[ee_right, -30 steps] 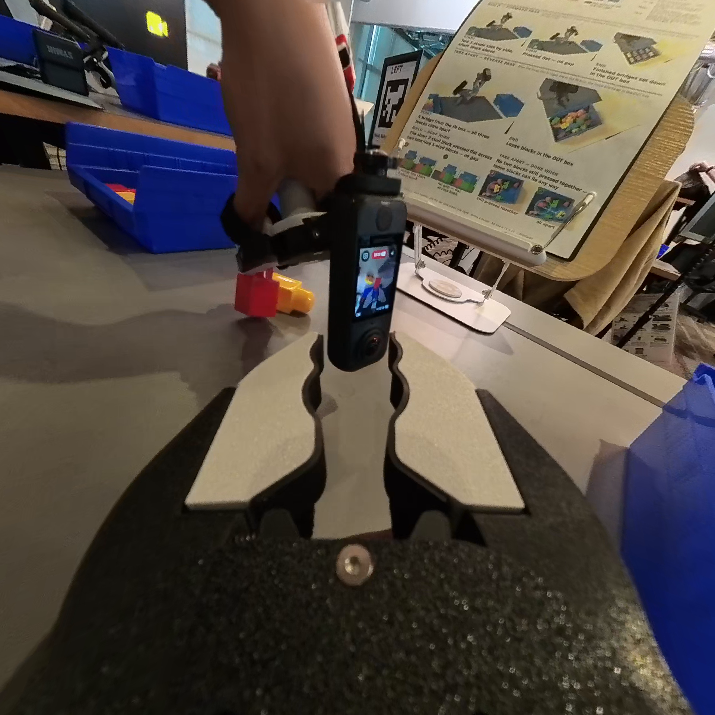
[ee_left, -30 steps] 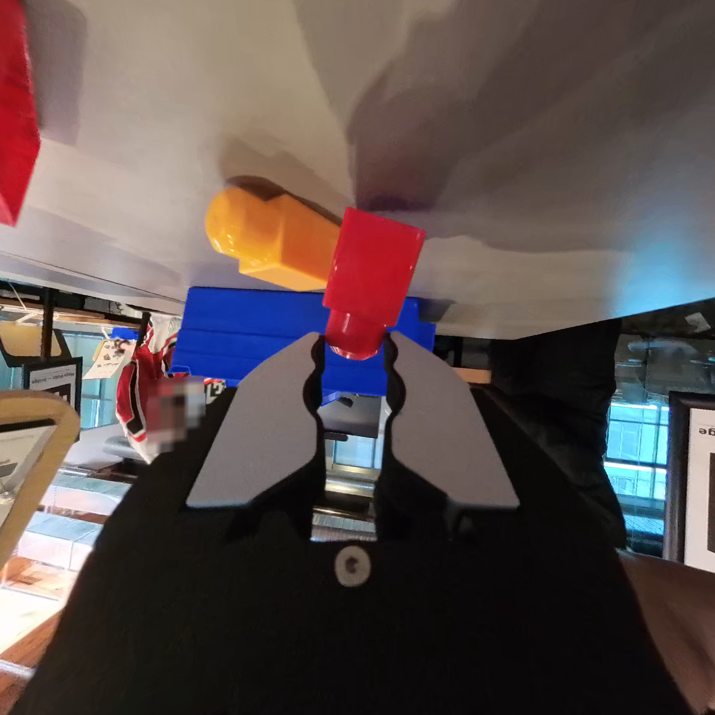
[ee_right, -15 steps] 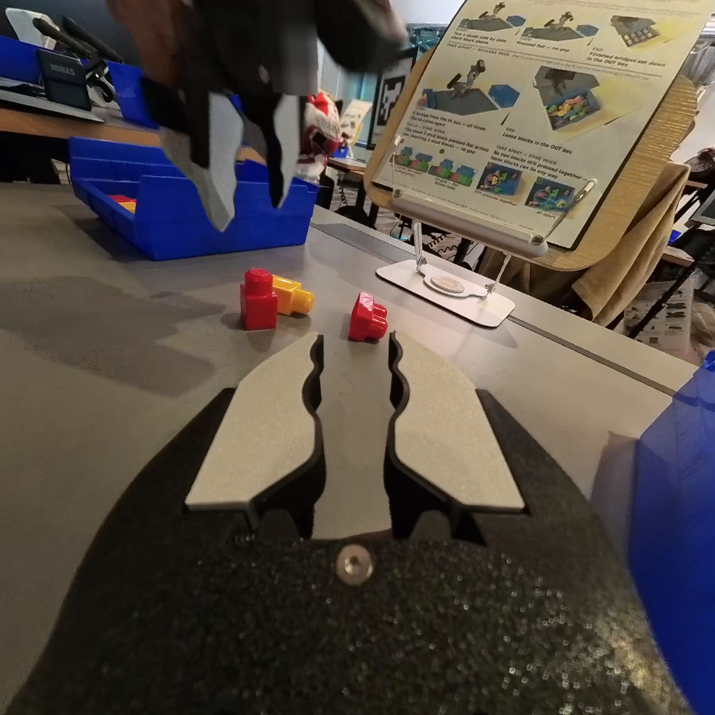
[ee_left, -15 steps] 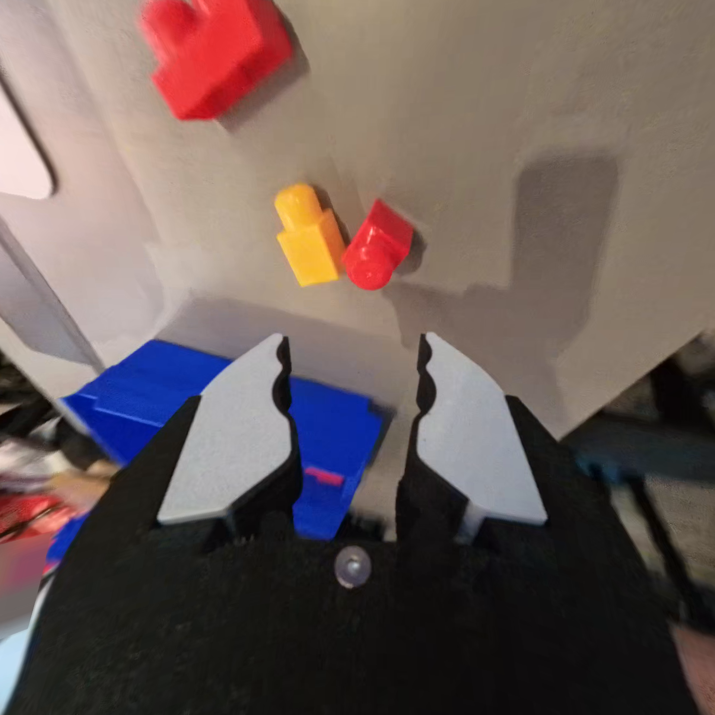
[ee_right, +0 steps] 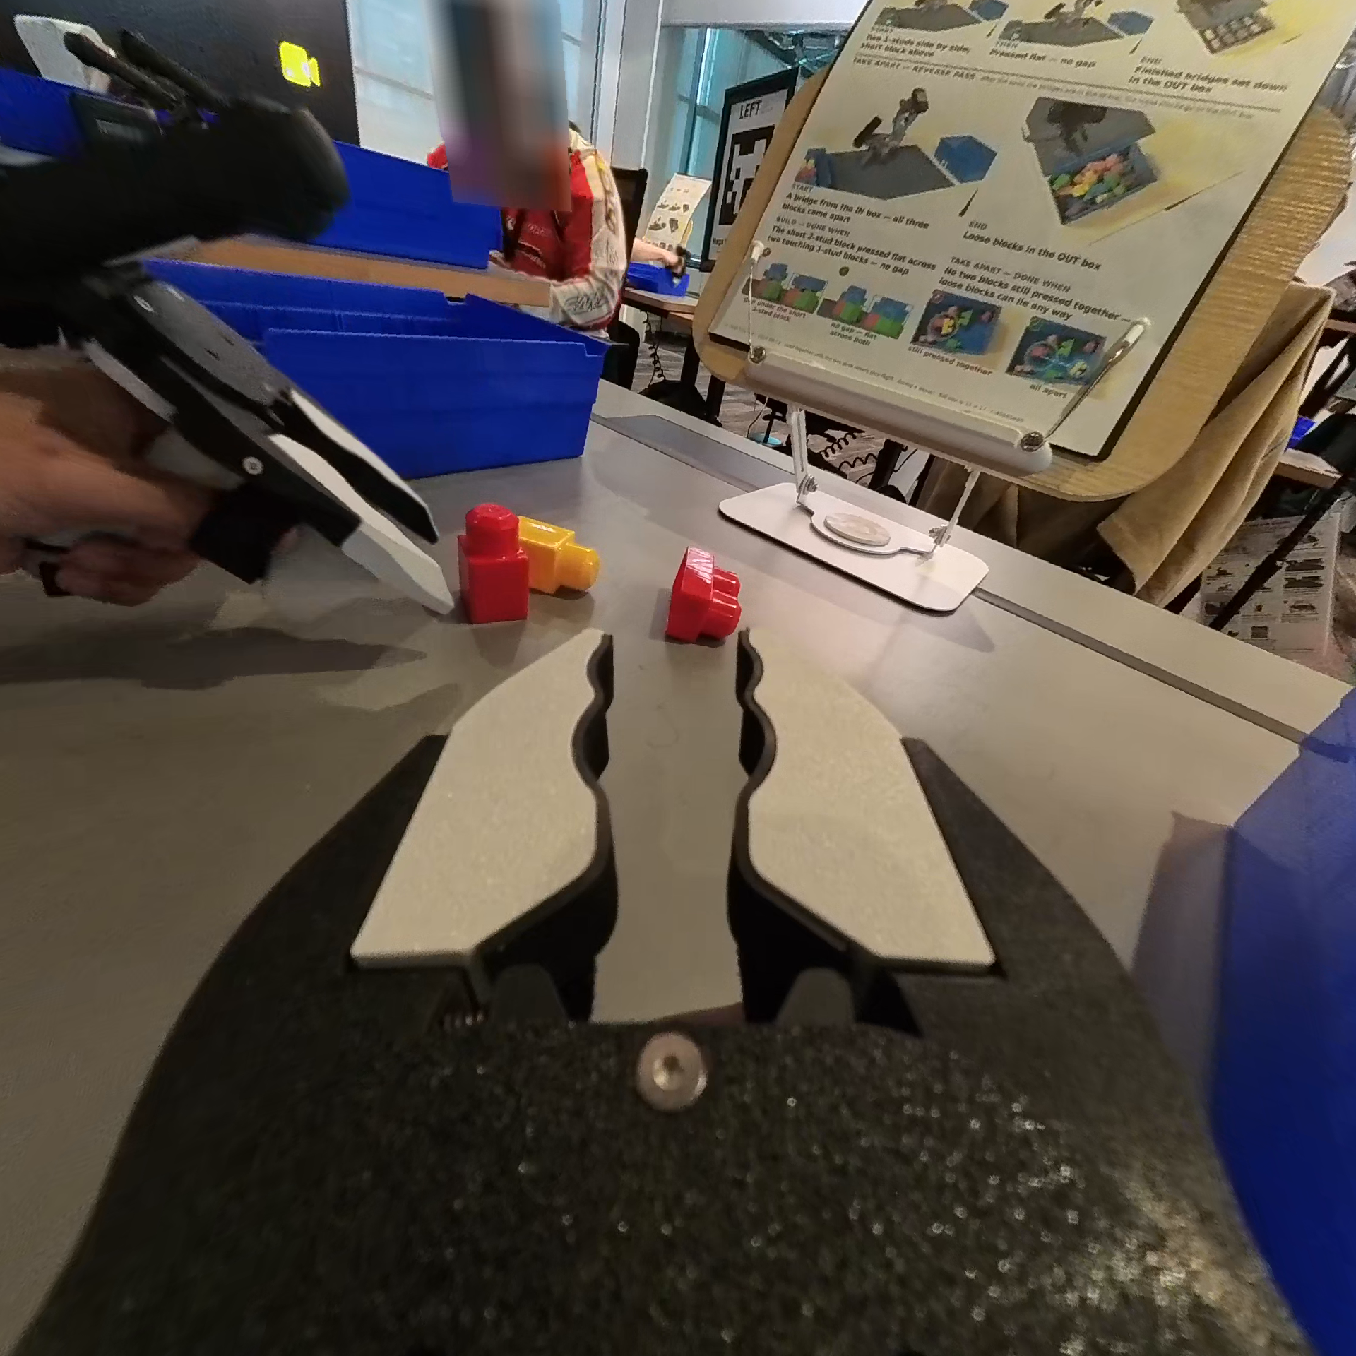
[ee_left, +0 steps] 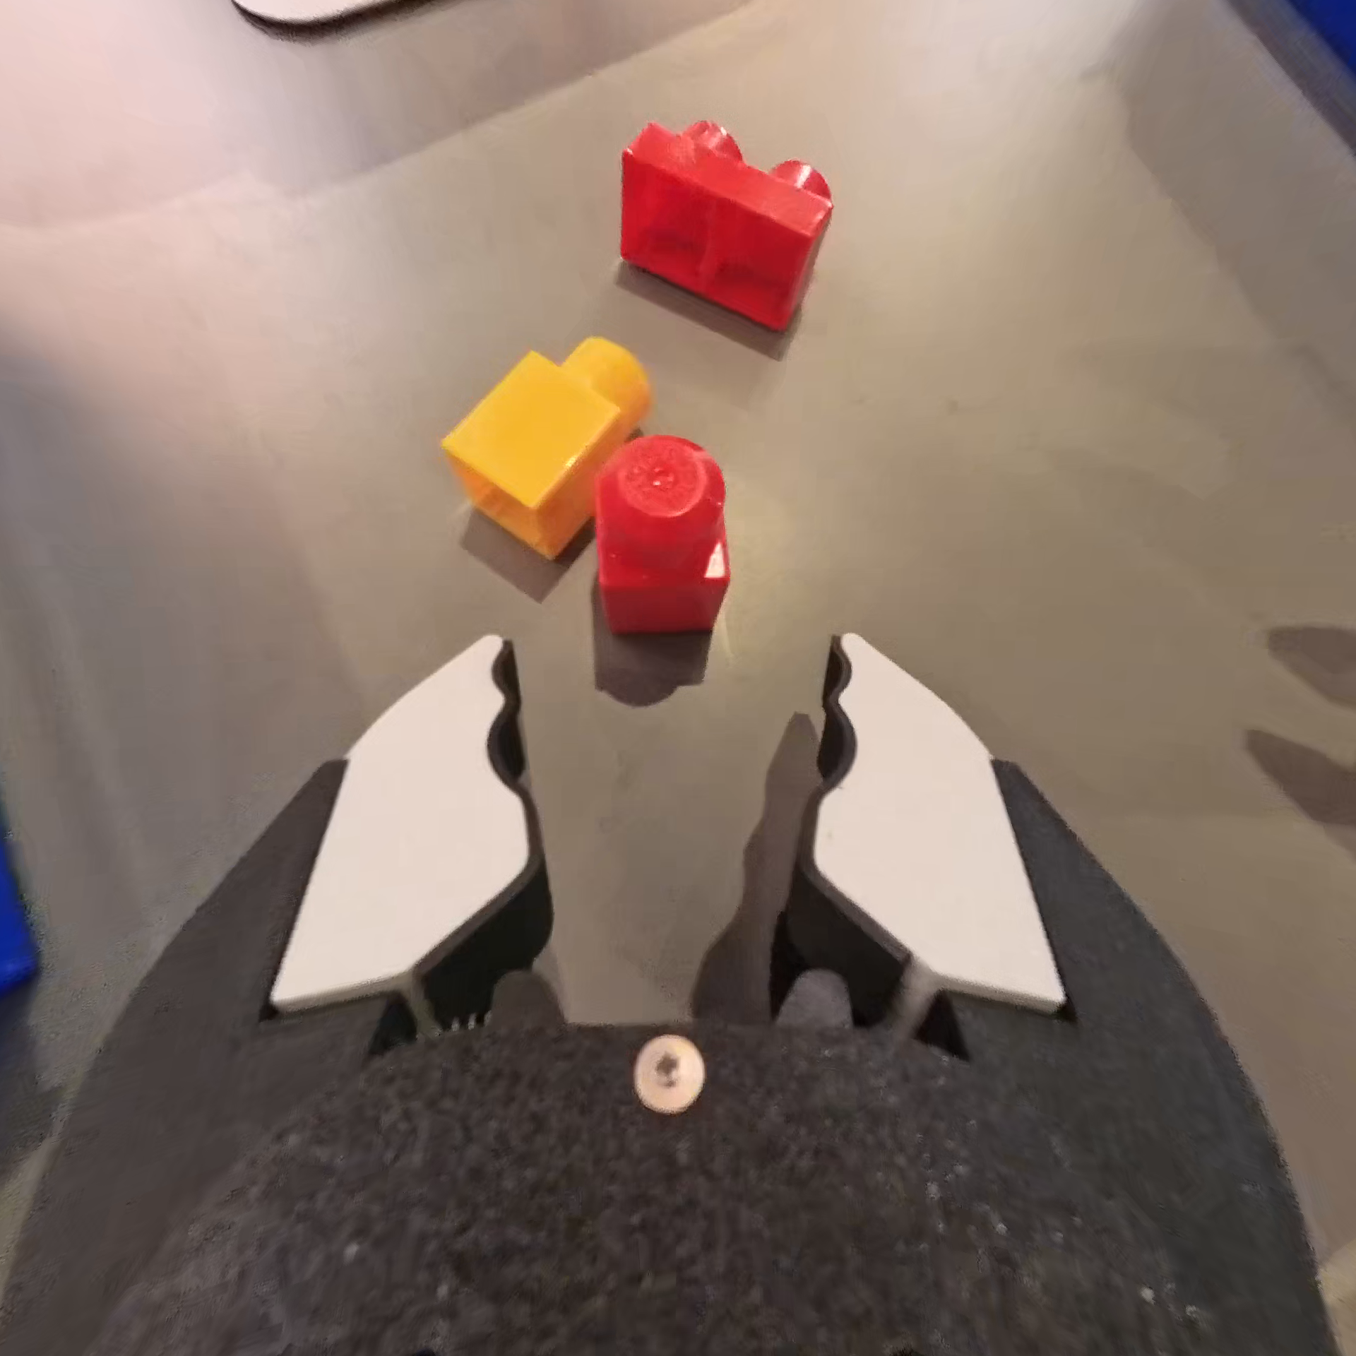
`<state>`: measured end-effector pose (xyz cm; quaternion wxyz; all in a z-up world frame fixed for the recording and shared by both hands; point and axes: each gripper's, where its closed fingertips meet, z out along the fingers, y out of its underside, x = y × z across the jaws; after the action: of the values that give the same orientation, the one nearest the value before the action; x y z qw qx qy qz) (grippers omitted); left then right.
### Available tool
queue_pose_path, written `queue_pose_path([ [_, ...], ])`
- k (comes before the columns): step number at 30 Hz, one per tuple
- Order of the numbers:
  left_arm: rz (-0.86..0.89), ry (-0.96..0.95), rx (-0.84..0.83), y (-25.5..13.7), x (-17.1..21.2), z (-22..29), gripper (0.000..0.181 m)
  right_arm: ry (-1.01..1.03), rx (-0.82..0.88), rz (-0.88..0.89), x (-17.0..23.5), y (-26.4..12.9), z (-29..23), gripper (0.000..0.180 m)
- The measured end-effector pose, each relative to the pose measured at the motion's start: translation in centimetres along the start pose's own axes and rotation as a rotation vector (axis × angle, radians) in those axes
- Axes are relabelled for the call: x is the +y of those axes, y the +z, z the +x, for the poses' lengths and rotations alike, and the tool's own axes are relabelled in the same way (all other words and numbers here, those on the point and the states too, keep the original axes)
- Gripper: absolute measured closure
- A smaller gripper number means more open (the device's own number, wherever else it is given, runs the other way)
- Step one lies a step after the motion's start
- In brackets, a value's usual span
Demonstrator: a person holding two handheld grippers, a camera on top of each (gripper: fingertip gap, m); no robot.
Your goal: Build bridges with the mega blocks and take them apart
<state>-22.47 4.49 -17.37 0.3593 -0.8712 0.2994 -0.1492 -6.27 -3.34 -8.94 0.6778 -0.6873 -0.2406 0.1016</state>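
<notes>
A: Where do the blocks sit, and which way do they point?

B: Three lie on the grey table (ee_left: 1027, 514); in the left wrist view the one-stud red block (ee_left: 660, 547) is just above centre, upright, stud to the ceiling; the yellow block (ee_left: 539, 447) touches it at the upper left, tipped on its side, long axis slanting toward the upper right with the stud at that end and the hollow base facing lower left.

A: And the bigger red one?

B: The two-stud red block (ee_left: 723, 231) lies apart in the upper middle, on its side; its long axis slants from upper left to lower right, studs turned away toward the top of the frame; in the right wrist view it (ee_right: 701, 594) sits at centre, studs facing right.

A: The tools?

B: The left gripper (ee_left: 671, 664) hangs just below the upright red block, jaws spread wide, nothing between them; the right wrist view shows it (ee_right: 418, 565) entering from the left edge, held in a hand (ee_right: 81, 514), tips slanting down beside that block (ee_right: 493, 569); whether a tip touches the block, I cannot tell; the right gripper (ee_right: 671, 660) is parted by a narrower gap, also empty, its tips just short of the two-stud block.

A: Around them?

B: A blue bin (ee_right: 440, 381) behind the blocks at upper left; an instruction board (ee_right: 1027, 183) on a metal stand (ee_right: 858, 543) at upper right; another blue bin (ee_right: 1291, 954) at the right edge.
</notes>
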Motion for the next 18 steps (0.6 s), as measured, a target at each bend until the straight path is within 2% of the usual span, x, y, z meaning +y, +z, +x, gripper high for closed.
queue_pose_path([
  [5,-0.022,0.026,-0.018,1.6,-0.2,-0.2,0.109,0.0,-0.004,-0.004,0.1,0.0,-0.1,0.148],
  [6,-0.024,0.041,-0.018,1.9,-0.3,-0.1,0.118,0.002,-0.003,-0.004,0.1,0.0,0.0,0.148],
  [8,-0.03,0.084,-0.007,2.2,-0.5,0.3,0.145,0.008,-0.003,-0.002,0.1,-0.1,0.0,0.148],
  [12,-0.101,0.226,-0.012,1.4,-1.0,0.7,0.146,0.027,-0.004,-0.001,0.1,-0.1,0.2,0.148],
  [14,-0.155,0.357,-0.037,0.2,-1.9,0.3,0.146,0.037,-0.007,0.001,0.1,-0.1,0.3,0.148],
  [18,-0.4,0.6,-0.029,-1.4,-3.3,-0.6,0.146,0.053,-0.018,-0.001,0.2,0.0,0.3,0.148],
])
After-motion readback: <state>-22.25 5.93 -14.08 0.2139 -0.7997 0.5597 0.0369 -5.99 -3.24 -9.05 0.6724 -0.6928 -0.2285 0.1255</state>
